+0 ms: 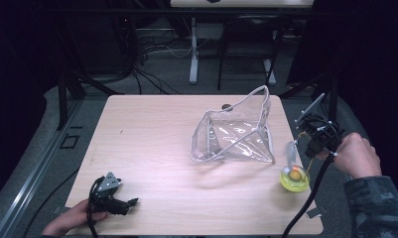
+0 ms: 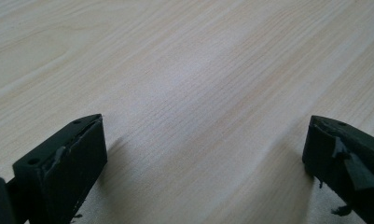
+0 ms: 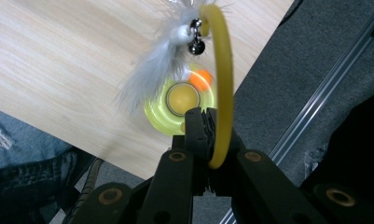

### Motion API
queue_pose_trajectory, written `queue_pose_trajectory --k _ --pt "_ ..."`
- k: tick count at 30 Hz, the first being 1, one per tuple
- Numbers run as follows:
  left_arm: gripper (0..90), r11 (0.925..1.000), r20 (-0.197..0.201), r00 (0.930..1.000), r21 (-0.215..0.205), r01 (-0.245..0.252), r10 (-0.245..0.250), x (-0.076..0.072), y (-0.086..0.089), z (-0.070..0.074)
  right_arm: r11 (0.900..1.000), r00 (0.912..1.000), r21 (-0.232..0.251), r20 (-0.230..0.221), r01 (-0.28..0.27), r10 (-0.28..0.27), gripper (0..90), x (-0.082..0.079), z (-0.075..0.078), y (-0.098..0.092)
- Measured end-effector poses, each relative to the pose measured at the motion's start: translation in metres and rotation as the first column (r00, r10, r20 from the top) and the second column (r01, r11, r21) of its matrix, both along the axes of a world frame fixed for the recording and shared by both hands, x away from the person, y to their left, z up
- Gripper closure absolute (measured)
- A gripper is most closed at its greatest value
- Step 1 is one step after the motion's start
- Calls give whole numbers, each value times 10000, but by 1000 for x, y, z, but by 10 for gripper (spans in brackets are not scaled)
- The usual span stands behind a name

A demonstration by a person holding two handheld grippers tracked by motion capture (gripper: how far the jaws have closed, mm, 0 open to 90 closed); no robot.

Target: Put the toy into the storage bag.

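The right gripper (image 3: 204, 122) is clamped on the toy's yellow wand (image 3: 223, 84), so the feather (image 3: 149, 74) dangles just ahead, over the round base (image 1: 294, 178). The left gripper (image 1: 132, 203) rests idle, jaws apart, on the table (image 1: 152, 148), leaving the clear bag (image 1: 236, 131) untouched.
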State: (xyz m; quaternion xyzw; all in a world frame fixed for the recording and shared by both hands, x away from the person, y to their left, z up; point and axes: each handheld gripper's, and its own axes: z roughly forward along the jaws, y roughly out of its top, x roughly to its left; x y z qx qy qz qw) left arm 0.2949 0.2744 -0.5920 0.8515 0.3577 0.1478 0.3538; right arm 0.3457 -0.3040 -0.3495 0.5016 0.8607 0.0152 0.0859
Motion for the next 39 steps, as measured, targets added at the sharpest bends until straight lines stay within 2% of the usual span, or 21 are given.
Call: queue_pose_trajectory --k 9,15,23,29,39 --pt "0 10000 30 10000 48 29 -29 0 0 0 10000 9999 36 83 82 -83 876 8 10 -3" --pt "0 10000 28 10000 41 25 -25 0 0 0 9990 9988 214 294 397 -404 876 17 20 -5" --pt "0 10000 30 10000 45 27 -28 0 0 0 9986 9984 159 238 512 -515 876 27 27 -7" --pt "0 10000 30 10000 46 29 -29 0 0 0 9975 9975 200 195 677 -681 876 36 36 -11" --pt "0 10000 32 10000 43 28 -28 0 0 0 9941 9934 185 413 1065 -1072 876 48 55 -15"
